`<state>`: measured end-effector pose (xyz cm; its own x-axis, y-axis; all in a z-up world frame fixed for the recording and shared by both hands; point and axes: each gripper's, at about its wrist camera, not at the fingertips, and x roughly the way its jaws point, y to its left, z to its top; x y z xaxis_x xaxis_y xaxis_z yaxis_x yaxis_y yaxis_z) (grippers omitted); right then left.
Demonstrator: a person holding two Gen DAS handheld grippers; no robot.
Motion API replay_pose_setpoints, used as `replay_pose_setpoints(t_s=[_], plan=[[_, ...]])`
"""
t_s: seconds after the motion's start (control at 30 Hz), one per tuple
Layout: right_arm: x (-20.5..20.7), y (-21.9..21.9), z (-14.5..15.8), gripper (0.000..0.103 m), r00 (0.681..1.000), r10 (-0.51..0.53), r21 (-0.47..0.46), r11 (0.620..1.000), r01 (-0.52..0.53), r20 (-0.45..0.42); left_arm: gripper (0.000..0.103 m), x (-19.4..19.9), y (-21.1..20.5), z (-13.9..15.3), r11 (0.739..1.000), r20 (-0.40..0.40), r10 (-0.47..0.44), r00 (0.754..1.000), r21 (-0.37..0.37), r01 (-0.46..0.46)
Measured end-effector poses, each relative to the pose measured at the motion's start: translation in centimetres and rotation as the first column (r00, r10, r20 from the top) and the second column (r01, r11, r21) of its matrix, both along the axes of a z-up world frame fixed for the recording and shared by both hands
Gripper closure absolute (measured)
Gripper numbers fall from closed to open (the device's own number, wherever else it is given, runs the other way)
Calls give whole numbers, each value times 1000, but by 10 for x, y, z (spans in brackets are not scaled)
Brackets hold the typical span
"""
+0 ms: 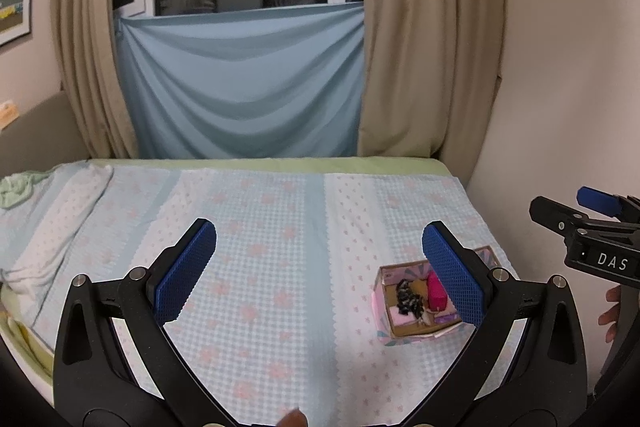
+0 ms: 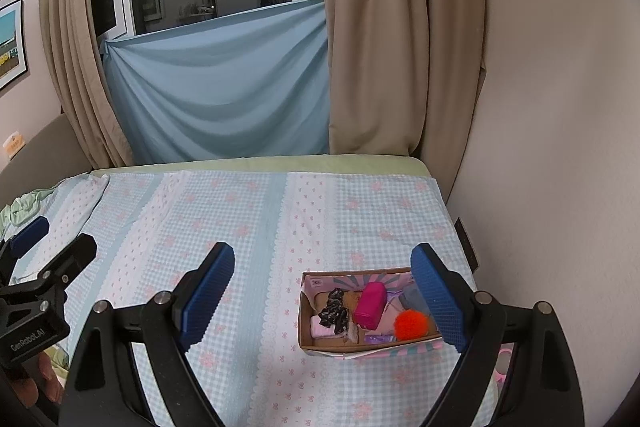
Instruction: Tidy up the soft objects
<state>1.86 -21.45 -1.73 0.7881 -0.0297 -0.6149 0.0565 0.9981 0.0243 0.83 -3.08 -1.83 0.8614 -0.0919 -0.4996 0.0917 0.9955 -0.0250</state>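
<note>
Currently, both grippers point forward and downward over the bed's checked bedspread [image 2: 248, 227]. Left gripper [image 1: 320, 267]: jaws spread wide, nothing between the pads. Right gripper [image 2: 324, 291]: jaws likewise wide apart and empty.

The cardboard box [image 2: 320, 341] rests on the bedspread near the bed's wall-side edge. It holds a magenta pouch [image 2: 371, 305], an orange pom-pom [image 2: 410, 325], a black-and-white fabric piece [image 2: 335, 311] and a pale pink item [image 2: 322, 330].

In the right wrist view the right finger pad covers the box's far right corner. In the left wrist view the pad hides the box's right half, pom-pom included. Small items on the box floor are too indistinct to identify. Fingertips of each holding hand appear only at the frame edges.
</note>
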Motion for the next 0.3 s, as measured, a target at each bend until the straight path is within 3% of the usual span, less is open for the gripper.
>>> replay_pose_setpoints(t_s=[0.3], plan=[[15,-1,-20,15,998,-1,6,1000,2,-56,0,12,-3,-24,999,-14,31,999,-12,-32]])
